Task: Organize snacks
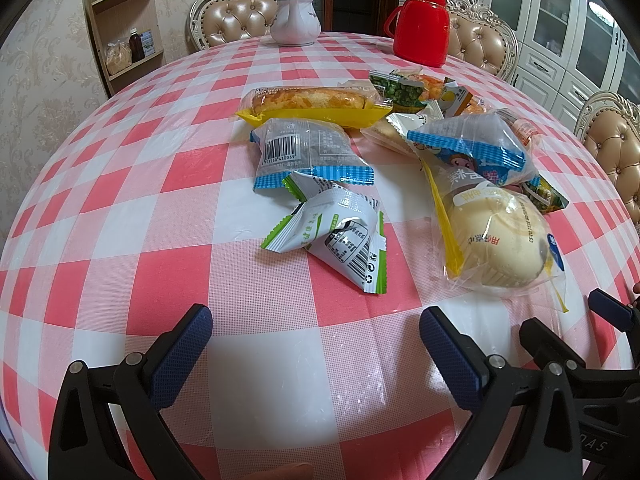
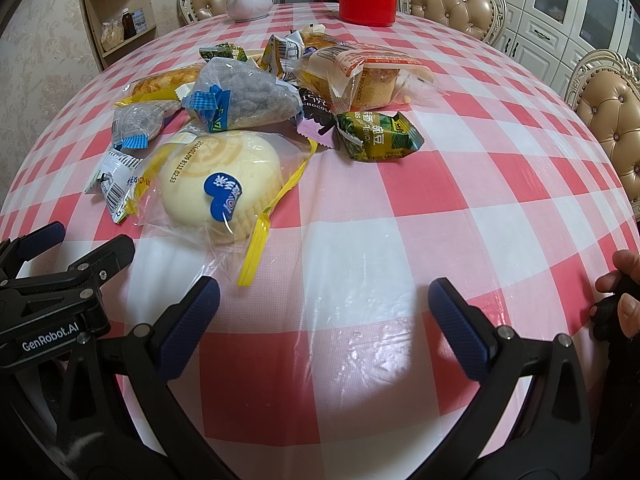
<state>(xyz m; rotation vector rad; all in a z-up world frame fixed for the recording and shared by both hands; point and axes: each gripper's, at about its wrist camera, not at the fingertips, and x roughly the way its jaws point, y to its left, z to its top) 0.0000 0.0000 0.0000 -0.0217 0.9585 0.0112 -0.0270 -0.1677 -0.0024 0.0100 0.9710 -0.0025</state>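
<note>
The snack pile (image 1: 400, 140) lay scattered across the middle of the tabletop (image 1: 120, 200), nothing gripped. Nearest the tongs sat a round cream bun in a clear bag (image 2: 222, 184), its yellow-edged seal running toward the near edge. Just left of it lay a green-and-white sachet (image 1: 340, 240), crumpled, barcode up. A long bread loaf in a yellow-edged wrapper (image 1: 312, 104) lay with its long axis crosswise, left to right, at the far side of the pile. A dark-filled, blue-edged bag (image 2: 248, 96) rested against the bun. A green pea packet (image 2: 380, 136) lay at the pile's right edge.

The left tongs (image 1: 316, 332) and right tongs (image 2: 324, 304) both stood apart, empty, above bare red-and-white checked cloth.

Beyond stood a white teapot (image 1: 294, 20), a red flask (image 1: 424, 24), tufted chairs (image 1: 236, 16) and white cabinets (image 1: 560, 20).
</note>
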